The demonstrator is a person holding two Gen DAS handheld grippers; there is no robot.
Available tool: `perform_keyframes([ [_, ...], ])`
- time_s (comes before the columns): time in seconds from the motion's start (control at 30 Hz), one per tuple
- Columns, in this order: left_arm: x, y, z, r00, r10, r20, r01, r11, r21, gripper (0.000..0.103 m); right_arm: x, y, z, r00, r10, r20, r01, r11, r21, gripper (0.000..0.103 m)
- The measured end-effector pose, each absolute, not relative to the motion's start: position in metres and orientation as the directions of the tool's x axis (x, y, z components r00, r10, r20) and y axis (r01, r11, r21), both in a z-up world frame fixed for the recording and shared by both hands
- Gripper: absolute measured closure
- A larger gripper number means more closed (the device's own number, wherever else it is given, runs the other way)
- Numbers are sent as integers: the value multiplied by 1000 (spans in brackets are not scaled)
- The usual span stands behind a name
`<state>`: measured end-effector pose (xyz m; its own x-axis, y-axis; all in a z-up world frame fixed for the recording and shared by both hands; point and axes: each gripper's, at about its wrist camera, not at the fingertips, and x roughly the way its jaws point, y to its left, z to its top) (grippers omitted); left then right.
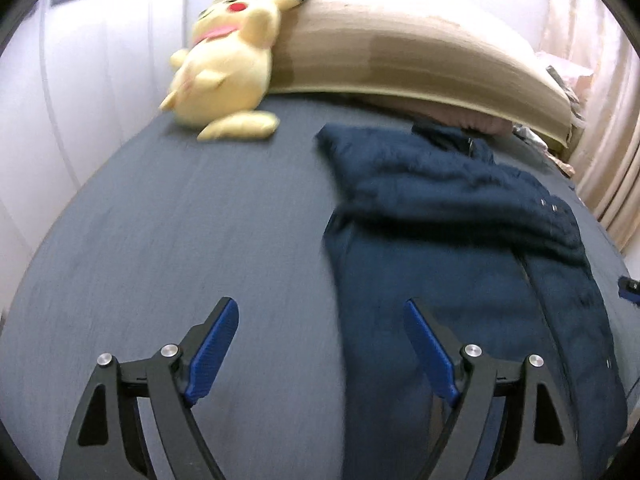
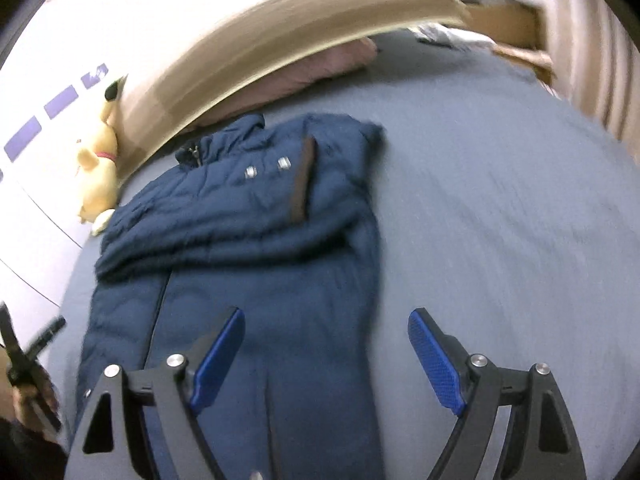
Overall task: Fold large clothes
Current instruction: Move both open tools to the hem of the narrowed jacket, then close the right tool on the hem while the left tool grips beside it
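a navy jacket [image 2: 240, 248] lies lengthwise on the grey bed [image 1: 180, 220], collar toward the cardboard sheet [image 1: 400, 60], with both sleeves already folded across the chest. the left tool [image 1: 320, 348] hangs over the jacket's left edge, fingers apart and empty. the right tool [image 2: 326, 356] hovers above the hem end, also spread and holding nothing. the next step is likely gripping the hem corners and folding the lower half toward the collar.
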<state>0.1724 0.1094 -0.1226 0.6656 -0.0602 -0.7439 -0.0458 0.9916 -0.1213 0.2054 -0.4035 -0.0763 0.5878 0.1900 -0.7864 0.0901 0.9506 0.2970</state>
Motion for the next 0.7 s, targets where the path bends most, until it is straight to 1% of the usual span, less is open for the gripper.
perform_keyframes([
  [0.13,110,118,-130,642,-112,-759,-59,979,-195,17,145,-424,-96,541,275,-795,132,905,404,17],
  [0.23,78,118,-141,613,-163,-773,-58,967,-250,17,106,-431,-115,507,327,-798,155,876,457,17],
  [0.3,58,115,-146,600,-200,-775,-55,956,-289,17,81,-432,-127,510,372,-776,165,842,513,17],
  [0.37,43,112,-148,593,-222,-774,-64,945,-321,17,56,-433,-126,532,409,-741,161,811,563,17],
  [0.47,27,108,-149,590,-252,-767,-77,928,-364,17,30,-434,-130,543,506,-670,152,726,671,17],
  [0.53,21,106,-150,595,-266,-758,-78,920,-384,17,21,-431,-134,545,530,-649,145,703,696,17],
  [0.63,18,103,-157,564,-273,-779,-98,915,-392,17,8,-428,-137,547,568,-615,140,663,736,17],
  [0.7,18,100,-160,548,-256,-796,-123,917,-380,17,2,-426,-136,556,579,-596,141,642,754,17],
])
